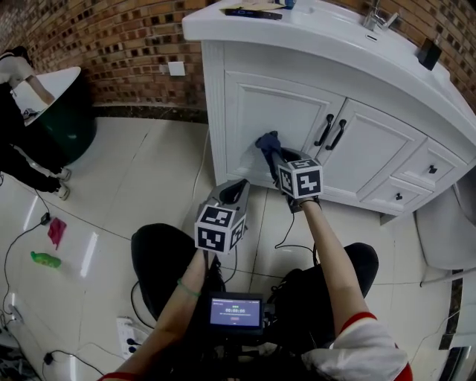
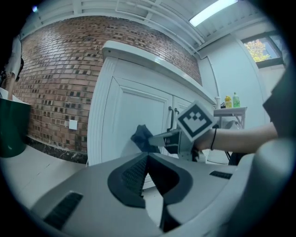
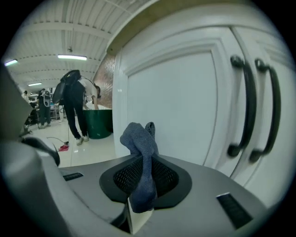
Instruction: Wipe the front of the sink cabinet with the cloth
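Cloth [image 3: 138,136], dark blue, pinched in R gripper [image 3: 144,159]: jaws clamped on its mid part, bunched top sticking up past tips, lower end hanging down btwn the pads. Held at L door [image 1: 275,111] of cabinet [image 1: 216,111], lower R part of panel, just L of the black handles [image 1: 325,130]. Touching panel or just off it: can't tell. R arm stretched fwd in head view, cube [image 1: 300,178] facing up.

L gripper [image 1: 239,186] lower & nearer the body, aimed at cabinet base, apart from it. Jaws pressed together, nothing btwn them. R gripper w/ cloth visible beyond its tips in L gripper view.

White counter [image 1: 320,37] on top w/ faucet [image 1: 375,16]. Drawers [image 1: 428,167] at R of the doors.

Tiled floor [image 1: 134,171]: pink item [image 1: 56,231] & green bottle [image 1: 44,259] at far L. Green tub [image 1: 63,111] by brick wall [image 1: 111,37], well apart from cabinet; person [image 3: 74,102] standing beside it.
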Tool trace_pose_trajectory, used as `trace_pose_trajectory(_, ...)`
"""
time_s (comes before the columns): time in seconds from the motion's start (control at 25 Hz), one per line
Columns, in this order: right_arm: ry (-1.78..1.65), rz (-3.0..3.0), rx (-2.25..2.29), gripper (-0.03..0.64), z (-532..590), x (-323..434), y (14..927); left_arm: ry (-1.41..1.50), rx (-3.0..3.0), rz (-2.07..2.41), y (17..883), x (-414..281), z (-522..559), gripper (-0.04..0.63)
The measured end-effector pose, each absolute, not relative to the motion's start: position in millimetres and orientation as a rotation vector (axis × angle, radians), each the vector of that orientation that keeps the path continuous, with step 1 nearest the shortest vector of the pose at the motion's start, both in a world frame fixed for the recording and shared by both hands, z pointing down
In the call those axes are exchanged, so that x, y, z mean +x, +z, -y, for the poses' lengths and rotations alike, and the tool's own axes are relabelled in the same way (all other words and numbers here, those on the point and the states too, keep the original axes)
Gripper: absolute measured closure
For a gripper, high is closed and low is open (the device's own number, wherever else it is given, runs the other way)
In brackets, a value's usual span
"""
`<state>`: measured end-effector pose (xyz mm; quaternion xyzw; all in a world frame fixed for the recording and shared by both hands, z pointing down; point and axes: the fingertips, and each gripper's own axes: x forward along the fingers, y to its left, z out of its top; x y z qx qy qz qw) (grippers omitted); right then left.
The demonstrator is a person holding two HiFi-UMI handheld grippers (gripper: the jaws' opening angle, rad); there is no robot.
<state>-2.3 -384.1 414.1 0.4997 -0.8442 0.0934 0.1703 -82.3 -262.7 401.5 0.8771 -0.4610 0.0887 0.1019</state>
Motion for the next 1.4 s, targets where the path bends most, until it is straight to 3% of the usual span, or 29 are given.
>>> trace_pose_trajectory(0.28, -0.034, 2.498, 1.545, 0.554, 370.1, 24.8, 273.4, 0.263, 2.648, 1.328, 383.4, -62.4, 248.5, 0.575)
trace_pose_trajectory(0.56, -0.175, 2.494, 1.653, 0.554, 357.0, 49.2, 214.4, 0.255, 2.674, 1.341, 370.5, -58.1, 243.0, 0.575)
trace_pose_trajectory(0.88, -0.069, 2.416, 1.667, 0.554, 360.6, 58.7, 262.9, 0.276, 2.671, 1.322, 374.2, -53.2, 238.3, 0.575)
trace_pose_trajectory(1.4, 0.256, 2.263, 1.534, 0.554, 363.9, 42.4, 427.2, 0.298, 2.638, 1.306, 392.3, -58.1, 242.5, 0.575)
